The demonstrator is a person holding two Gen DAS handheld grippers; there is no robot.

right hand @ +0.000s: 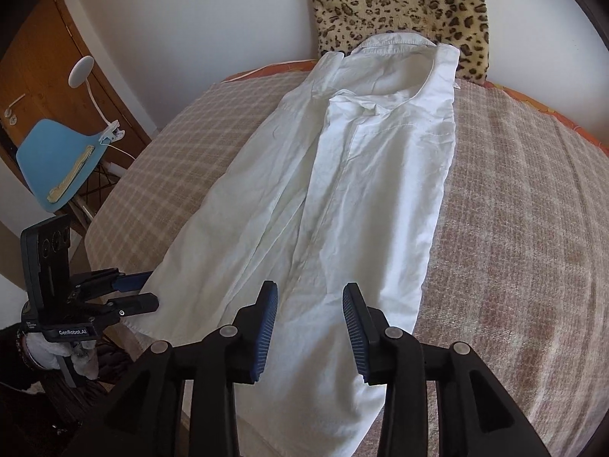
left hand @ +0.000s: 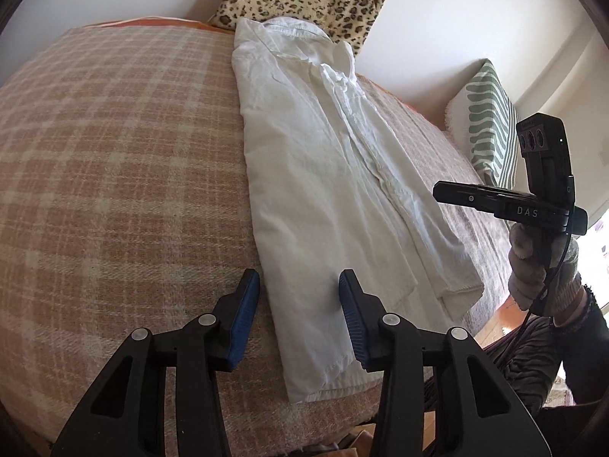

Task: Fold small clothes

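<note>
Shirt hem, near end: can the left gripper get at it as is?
Probably yes. The left gripper is open, right above the white shirt's near hem, with nothing lying between them.

Hidden and cut-off parts

The leopard cushion (right hand: 403,3) ran off the 12 o'clock edge; the shirt (right hand: 323,198) covered its base; the chair (right hand: 57,156) legs stood behind the bed (right hand: 514,228) at 9 o'clock.
</note>
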